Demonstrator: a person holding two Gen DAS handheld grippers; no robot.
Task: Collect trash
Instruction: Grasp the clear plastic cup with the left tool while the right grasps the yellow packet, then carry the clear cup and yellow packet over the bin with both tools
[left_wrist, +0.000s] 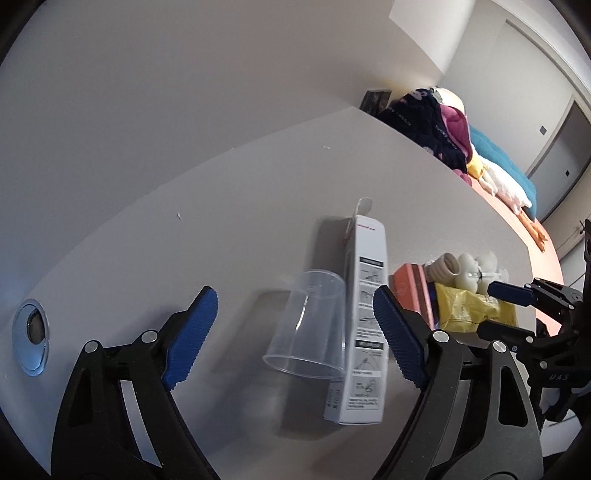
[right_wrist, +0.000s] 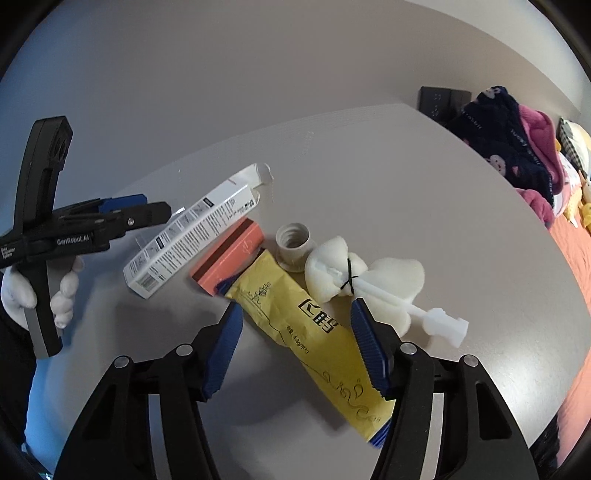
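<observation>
A clear plastic cup (left_wrist: 306, 325) lies on its side on the grey table (left_wrist: 184, 240), against a long white printed box (left_wrist: 365, 325). My left gripper (left_wrist: 295, 332) is open and hangs over both, one blue pad on either side. In the right wrist view a yellow packet (right_wrist: 314, 332) lies slantwise between the spread fingers of my open right gripper (right_wrist: 295, 350). Beside the packet are an orange box (right_wrist: 229, 258), a cream threaded cap (right_wrist: 293, 240) and a white foam piece tied to a plastic stick (right_wrist: 369, 277). The white box (right_wrist: 192, 229) lies left of them.
A round metal grommet (left_wrist: 31, 336) is set in the table at the left. Piled clothes and soft toys (right_wrist: 509, 147) lie past the table's far right edge on an orange surface (right_wrist: 576, 258). A white-gloved hand (right_wrist: 62, 291) holds the left gripper (right_wrist: 147, 210). A black wall outlet (right_wrist: 443, 99) sits behind.
</observation>
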